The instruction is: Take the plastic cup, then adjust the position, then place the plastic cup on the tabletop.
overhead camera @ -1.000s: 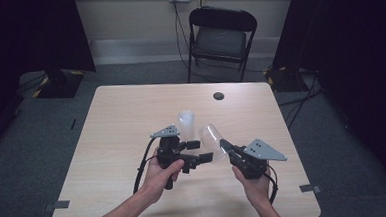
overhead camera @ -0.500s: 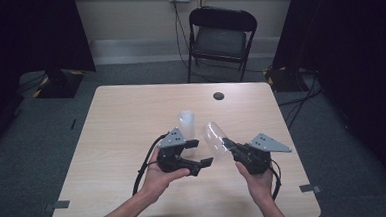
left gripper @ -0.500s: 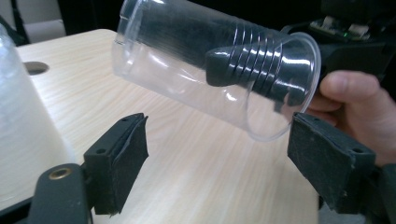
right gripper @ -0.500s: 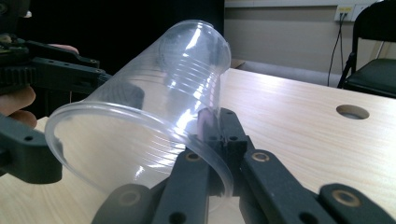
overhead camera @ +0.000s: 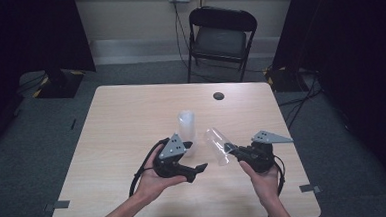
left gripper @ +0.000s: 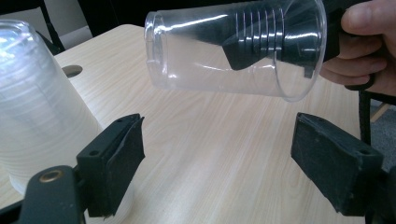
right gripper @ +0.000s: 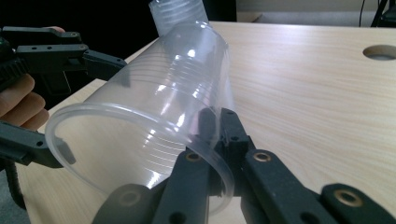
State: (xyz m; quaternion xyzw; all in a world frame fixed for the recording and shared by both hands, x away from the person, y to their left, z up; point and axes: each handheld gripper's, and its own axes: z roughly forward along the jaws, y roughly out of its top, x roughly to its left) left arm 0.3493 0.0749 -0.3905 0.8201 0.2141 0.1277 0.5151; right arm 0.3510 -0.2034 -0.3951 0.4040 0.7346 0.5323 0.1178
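A stack of clear plastic cups (overhead camera: pixel 187 129) (left gripper: pixel 37 116) (right gripper: pixel 177 14) stands upside down near the table's middle. My right gripper (overhead camera: pixel 229 148) (right gripper: pixel 219 126) is shut on the rim of a single clear cup (overhead camera: pixel 217 145) (right gripper: pixel 154 112) (left gripper: pixel 224 51). It holds the cup tilted above the table, base pointing toward the stack. My left gripper (overhead camera: pixel 200 170) (left gripper: pixel 219 158) hovers just left of that cup and in front of the stack. Its jaws have just been opening and stand wide, with nothing between the pads (left gripper: pixel 116 154).
The wooden table (overhead camera: pixel 121 122) has a round cable hole (overhead camera: pixel 219 95) near its far edge. A black folding chair (overhead camera: pixel 221 37) stands beyond the table. Cables trail from both grippers toward the near edge.
My left gripper has tipped and drawn slightly toward the person, away from the stack. The right gripper and its cup have barely shifted.
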